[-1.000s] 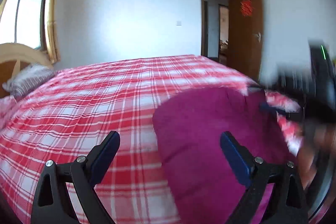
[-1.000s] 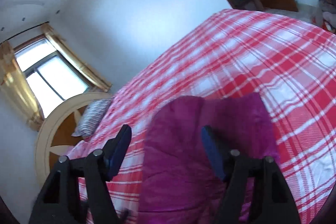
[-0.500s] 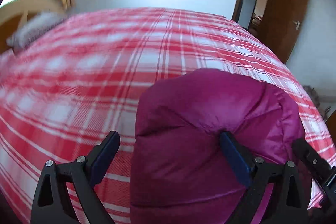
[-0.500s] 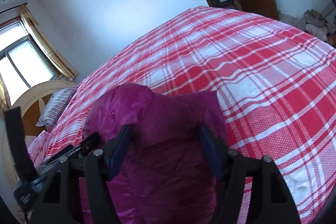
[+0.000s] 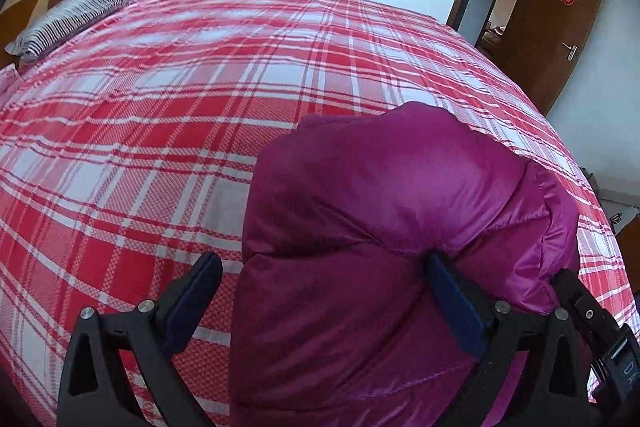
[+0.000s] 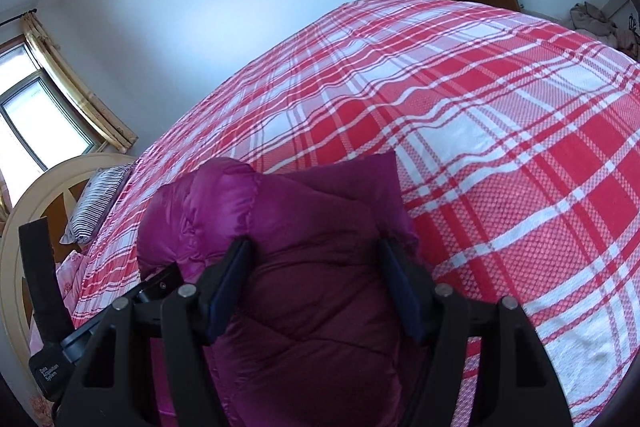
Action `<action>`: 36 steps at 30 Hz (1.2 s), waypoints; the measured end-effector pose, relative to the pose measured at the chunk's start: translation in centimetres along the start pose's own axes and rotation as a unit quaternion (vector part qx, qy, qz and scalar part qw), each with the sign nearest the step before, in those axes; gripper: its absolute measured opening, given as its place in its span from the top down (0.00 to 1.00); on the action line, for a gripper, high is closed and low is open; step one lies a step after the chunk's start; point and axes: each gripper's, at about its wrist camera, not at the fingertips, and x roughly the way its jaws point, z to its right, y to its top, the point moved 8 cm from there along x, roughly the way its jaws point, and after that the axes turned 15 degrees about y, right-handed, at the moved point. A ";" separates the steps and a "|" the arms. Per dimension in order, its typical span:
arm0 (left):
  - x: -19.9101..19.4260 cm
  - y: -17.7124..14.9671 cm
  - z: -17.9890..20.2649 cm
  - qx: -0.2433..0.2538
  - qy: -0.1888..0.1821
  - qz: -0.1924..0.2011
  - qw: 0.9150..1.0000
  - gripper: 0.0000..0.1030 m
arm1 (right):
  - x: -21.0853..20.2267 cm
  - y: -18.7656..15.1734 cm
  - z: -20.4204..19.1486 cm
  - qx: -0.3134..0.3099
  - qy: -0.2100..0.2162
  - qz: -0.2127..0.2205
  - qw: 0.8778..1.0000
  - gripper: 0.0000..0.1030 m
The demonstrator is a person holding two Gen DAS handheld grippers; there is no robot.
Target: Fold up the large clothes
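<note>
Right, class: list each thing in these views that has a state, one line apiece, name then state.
Purple padded jacket: folded into a bundle, lying on the bed.
Left tongs: open; one pad dents the jacket, the other is clear.
Right tongs: closed on the jacket.
Door: open.

We see a glossy, smooth quilted magenta jacket on the bed's matt woven checked cloth, matt black plastic hand-held grippers with metal screws, and a varnished wooden door.
</note>
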 end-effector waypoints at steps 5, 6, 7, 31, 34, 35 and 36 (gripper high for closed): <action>0.3 -0.2 0.2 0.006 0.008 -0.004 1.000 0.01 | 0.3 -0.1 0.3 0.001 -0.007 -0.005 1.000 0.32; 0.3 -0.2 0.3 0.008 0.010 -0.004 1.000 0.01 | 0.4 -0.1 0.4 0.003 -0.006 -0.006 1.000 0.32; 0.4 -0.2 0.4 0.011 0.013 -0.005 1.000 0.01 | 0.4 -0.2 0.5 0.004 -0.006 -0.006 1.000 0.32; 1.5 -0.6 0.5 0.004 0.001 -0.021 1.000 0.01 | 1.2 -0.6 1.2 -0.001 -0.028 -0.019 0.999 0.32; 1.5 -0.6 0.5 0.004 0.000 -0.022 1.000 0.01 | 1.3 -0.6 1.1 -0.003 -0.032 -0.021 0.999 0.31; 1.5 -0.6 0.4 0.004 0.000 -0.022 1.000 0.01 | 1.3 -0.6 1.0 -0.003 -0.033 -0.021 0.999 0.31; 1.5 -0.7 0.5 0.004 0.000 -0.022 1.000 0.01 | 1.4 -0.6 1.0 -0.004 -0.034 -0.021 0.999 0.31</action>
